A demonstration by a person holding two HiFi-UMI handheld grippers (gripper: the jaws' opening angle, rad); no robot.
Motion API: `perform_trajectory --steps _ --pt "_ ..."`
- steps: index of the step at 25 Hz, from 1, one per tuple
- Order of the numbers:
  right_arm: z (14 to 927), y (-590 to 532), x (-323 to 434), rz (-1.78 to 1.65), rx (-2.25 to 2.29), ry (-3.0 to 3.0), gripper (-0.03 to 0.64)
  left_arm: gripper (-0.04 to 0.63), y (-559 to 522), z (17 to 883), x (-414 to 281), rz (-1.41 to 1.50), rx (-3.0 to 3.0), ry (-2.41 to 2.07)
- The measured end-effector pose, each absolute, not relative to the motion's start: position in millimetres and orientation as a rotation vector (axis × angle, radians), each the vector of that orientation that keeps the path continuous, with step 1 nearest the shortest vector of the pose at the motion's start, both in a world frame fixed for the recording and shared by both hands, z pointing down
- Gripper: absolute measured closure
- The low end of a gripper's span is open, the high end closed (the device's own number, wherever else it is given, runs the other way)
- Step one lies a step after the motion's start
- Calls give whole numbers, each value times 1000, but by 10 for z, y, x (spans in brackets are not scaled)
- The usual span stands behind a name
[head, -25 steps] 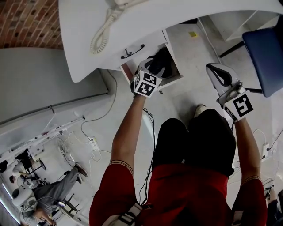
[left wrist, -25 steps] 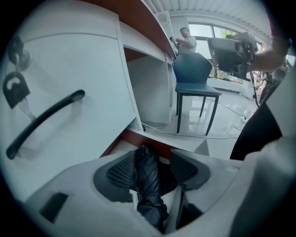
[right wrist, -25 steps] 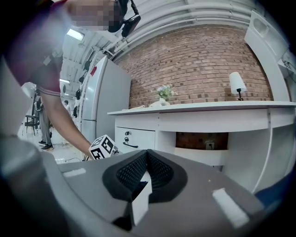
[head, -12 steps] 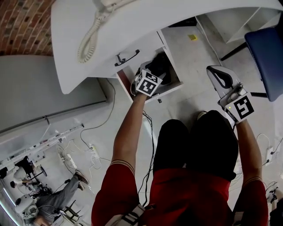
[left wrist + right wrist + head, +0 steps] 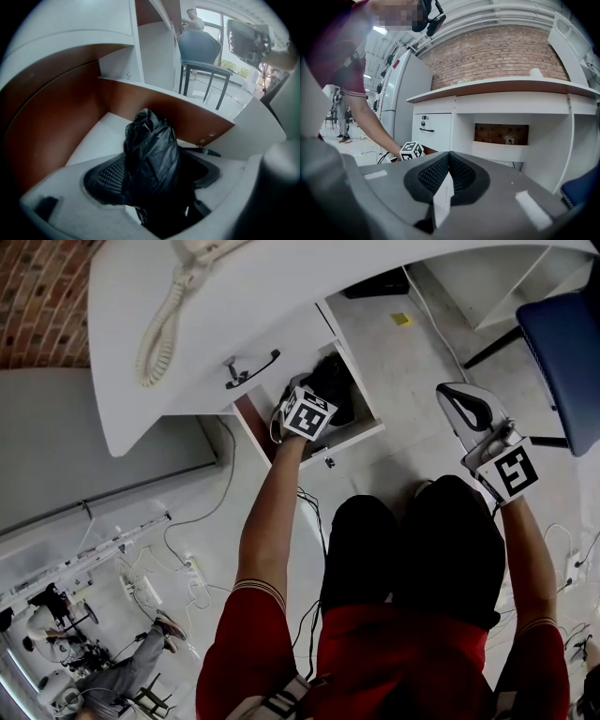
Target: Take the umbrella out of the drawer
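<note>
The umbrella (image 5: 152, 159) (black, folded) sits between the left gripper's (image 5: 157, 180) jaws, which have just been opening and stand wide. The open drawer (image 5: 51, 140) surrounds both. The right gripper (image 5: 446, 161) is well aside, jaws together, empty.

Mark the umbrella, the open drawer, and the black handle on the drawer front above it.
umbrella (image 5: 152, 157), left gripper view, middle of its folded black canopy.
open drawer (image 5: 49, 124), left gripper view, brown inner side wall.
black handle (image 5: 254, 368), head view, middle of the bar.
</note>
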State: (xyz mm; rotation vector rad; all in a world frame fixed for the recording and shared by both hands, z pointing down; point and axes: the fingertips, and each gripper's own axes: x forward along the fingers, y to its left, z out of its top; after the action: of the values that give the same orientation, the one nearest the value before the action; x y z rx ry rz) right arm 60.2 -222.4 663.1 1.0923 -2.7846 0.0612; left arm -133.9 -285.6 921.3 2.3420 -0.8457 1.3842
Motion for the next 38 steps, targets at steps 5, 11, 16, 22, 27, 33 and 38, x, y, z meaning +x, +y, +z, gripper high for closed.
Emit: perform_trajectory --steps 5,11,16,22,27,33,38 --pt "6737 -2225 652 70 1092 -2765 604 219 -2920 9303 -1336 1386 2340 -850" --pt "6790 -2216 673 79 1083 -2746 604 240 -2928 9458 -1318 1364 2315 -830" --pt "6818 -2181 727 92 1082 -2729 604 309 -2922 9435 -1307 1350 2316 -834" --pt "6772 -2144 680 127 1077 -2727 604 353 -2839 9323 -1312 1358 2341 -812" --pt "6651 -2097 664 167 1072 -2719 604 359 -2749 9087 -1257 1339 2395 -788" --pt "6420 -2068 655 205 1070 -2721 604 359 -2752 8666 -1215 1283 2433 -831" --pt "6142 -2056 642 228 1076 -2723 604 359 -2688 8243 -1192 1257 2480 -833"
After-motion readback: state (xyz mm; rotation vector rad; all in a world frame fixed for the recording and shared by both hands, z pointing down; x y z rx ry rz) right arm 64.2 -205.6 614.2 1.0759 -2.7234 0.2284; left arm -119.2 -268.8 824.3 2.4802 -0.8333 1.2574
